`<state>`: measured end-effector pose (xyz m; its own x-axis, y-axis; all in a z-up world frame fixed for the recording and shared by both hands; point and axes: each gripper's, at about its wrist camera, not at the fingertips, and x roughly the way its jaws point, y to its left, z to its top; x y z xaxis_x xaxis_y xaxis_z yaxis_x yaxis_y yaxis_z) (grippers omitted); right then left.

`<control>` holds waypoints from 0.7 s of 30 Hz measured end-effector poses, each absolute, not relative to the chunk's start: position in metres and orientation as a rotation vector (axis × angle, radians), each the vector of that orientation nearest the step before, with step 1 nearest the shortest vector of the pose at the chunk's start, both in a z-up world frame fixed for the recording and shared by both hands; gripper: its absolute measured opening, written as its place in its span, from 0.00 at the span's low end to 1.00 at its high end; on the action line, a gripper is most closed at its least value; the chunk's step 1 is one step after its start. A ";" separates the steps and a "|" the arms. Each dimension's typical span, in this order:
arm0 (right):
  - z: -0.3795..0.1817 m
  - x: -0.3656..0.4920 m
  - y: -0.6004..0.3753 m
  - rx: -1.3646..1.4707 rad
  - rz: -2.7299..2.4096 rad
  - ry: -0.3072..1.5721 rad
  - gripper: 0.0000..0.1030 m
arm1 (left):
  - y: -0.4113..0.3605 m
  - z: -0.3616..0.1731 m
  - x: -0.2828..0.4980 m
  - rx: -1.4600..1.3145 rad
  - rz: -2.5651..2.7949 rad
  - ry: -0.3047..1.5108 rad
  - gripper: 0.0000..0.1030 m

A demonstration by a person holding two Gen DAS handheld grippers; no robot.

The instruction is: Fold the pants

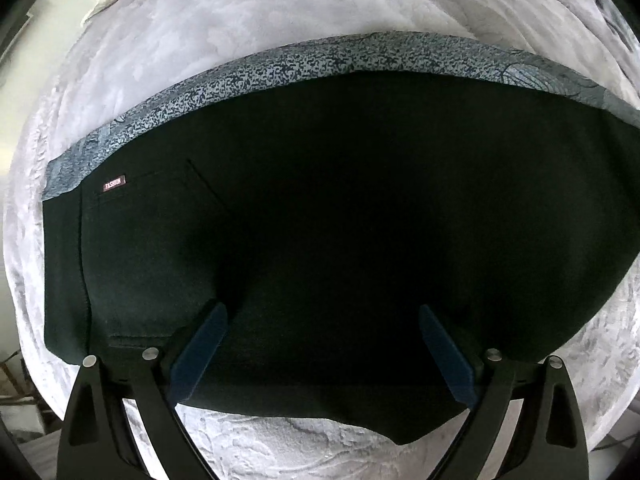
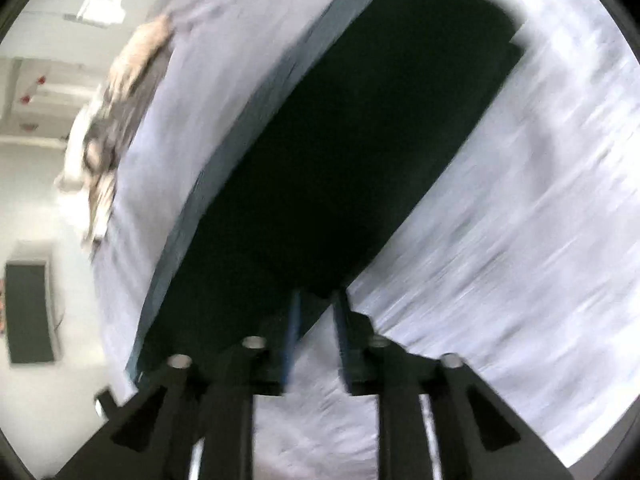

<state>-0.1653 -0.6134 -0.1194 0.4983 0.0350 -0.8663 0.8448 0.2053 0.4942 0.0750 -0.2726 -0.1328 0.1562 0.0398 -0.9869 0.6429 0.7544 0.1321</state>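
Looking down, we see the pants (image 1: 340, 208) lying flat on a pale grey bedspread (image 1: 240, 32), folded into a broad dark slab with straight edges. The cloth is near black, matte and smooth, with a stitched pocket seam and a small woven label (image 1: 115, 183). A speckled blue-grey band (image 1: 280, 68) of fabric shows along the far edge. The bedspread looks plush, with a raised swirling pattern. Our left tongs (image 1: 322, 312) hang wide apart above the pants, gripping nothing. Our right tongs (image 2: 318, 300) stand narrowly apart at the pants' near corner, empty, though that view is blurred.
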 end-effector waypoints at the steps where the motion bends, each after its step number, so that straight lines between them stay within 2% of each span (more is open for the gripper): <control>1: -0.116 -0.178 -0.627 1.250 -0.737 0.865 0.36 | -0.276 -0.133 0.073 0.623 -0.466 1.359 0.95; 7: -0.126 -0.220 -0.707 1.356 -0.934 0.691 0.37 | -0.281 -0.138 0.069 0.614 -0.442 1.361 0.95; 8: -0.131 -0.221 -0.715 1.372 -0.928 0.689 0.25 | -0.282 -0.139 0.069 0.615 -0.440 1.362 0.95; 9: -0.136 -0.218 -0.721 1.389 -0.900 0.702 0.06 | -0.282 -0.138 0.069 0.616 -0.437 1.362 0.97; 10: -0.136 -0.217 -0.724 1.378 -0.887 0.730 0.06 | -0.284 -0.138 0.070 0.618 -0.425 1.363 1.00; 13: -0.135 -0.211 -0.722 1.259 -0.894 0.845 0.05 | -0.285 -0.141 0.070 0.606 -0.416 1.372 1.00; 17: -0.139 -0.224 -0.721 1.269 -0.912 0.878 0.08 | -0.286 -0.140 0.057 0.614 -0.390 1.373 1.00; 20: -0.121 -0.220 -0.718 1.185 -0.970 0.944 0.18 | -0.284 -0.140 0.058 0.605 -0.372 1.373 1.00; 21: -0.111 -0.214 -0.714 1.139 -0.979 0.960 0.18 | -0.286 -0.141 0.057 0.602 -0.366 1.371 1.00</control>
